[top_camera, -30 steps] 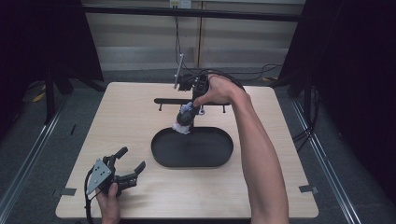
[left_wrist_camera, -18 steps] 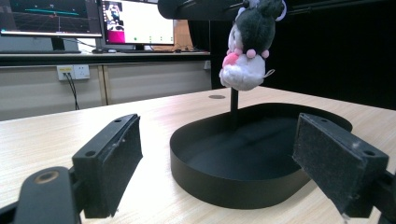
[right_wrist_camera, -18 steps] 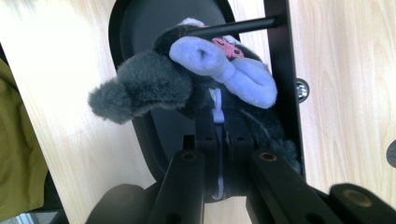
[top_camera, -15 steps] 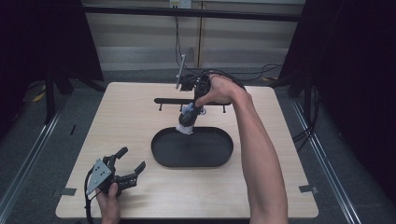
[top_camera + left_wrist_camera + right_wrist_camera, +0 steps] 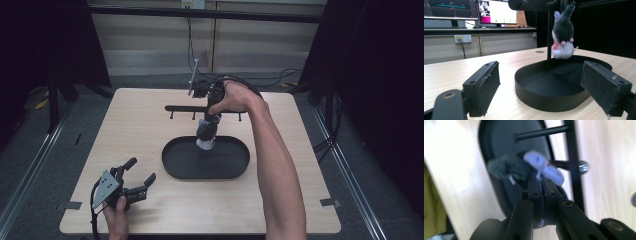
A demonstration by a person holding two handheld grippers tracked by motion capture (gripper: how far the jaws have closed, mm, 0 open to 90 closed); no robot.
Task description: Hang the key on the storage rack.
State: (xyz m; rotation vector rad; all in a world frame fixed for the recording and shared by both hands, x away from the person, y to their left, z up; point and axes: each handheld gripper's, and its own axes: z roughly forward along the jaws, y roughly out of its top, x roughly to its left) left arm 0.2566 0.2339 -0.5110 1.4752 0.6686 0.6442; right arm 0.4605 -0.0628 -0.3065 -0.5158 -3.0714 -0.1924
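The right gripper (image 5: 207, 122) points steeply down, its jaws pinched on a small grey-and-white plush toy with pink spots (image 5: 562, 32) that dangles head-down beneath it, just above the far end of the black oval metal tray (image 5: 175, 160). Held by one end like this, the toy can probably drop straight into the tray. Just behind the gripper stands a black rail with short pegs (image 5: 182, 108). The left gripper (image 5: 139, 179), jaws spread and empty, rests near the table's front edge, the tray ahead of it, likely waiting.
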